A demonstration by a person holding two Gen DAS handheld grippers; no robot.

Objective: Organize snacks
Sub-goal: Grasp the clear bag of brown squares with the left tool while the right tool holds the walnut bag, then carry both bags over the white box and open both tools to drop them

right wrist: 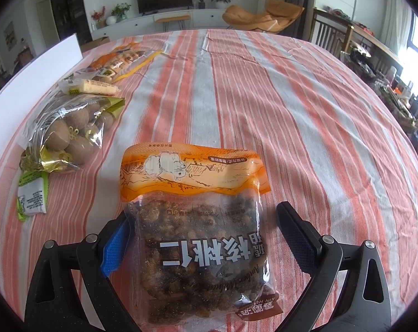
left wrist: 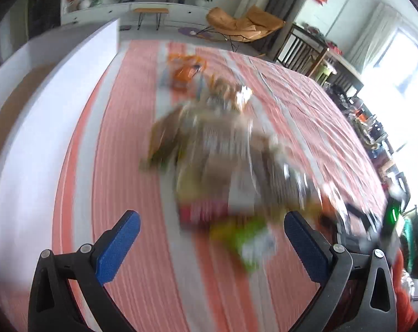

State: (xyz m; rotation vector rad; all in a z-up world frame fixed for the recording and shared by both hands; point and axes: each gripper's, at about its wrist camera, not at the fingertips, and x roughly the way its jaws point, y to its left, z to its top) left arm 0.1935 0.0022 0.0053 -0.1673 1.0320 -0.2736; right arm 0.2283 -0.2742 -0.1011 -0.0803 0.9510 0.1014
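While flat, walnut bag (right wrist: 198, 221) (orange-topped) shows clear.

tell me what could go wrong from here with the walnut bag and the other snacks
1. The right tool stands open around the walnut bag, with a gap at its right finger. Closing on the loose film may give a weak grip, and the bag could slip.
2. The left wrist view is heavily blurred, so the left tool, open above the snack pile, might knock packets aside.
3. The bag of brown balls and green packet lie near the table's left edge and could be pushed off.
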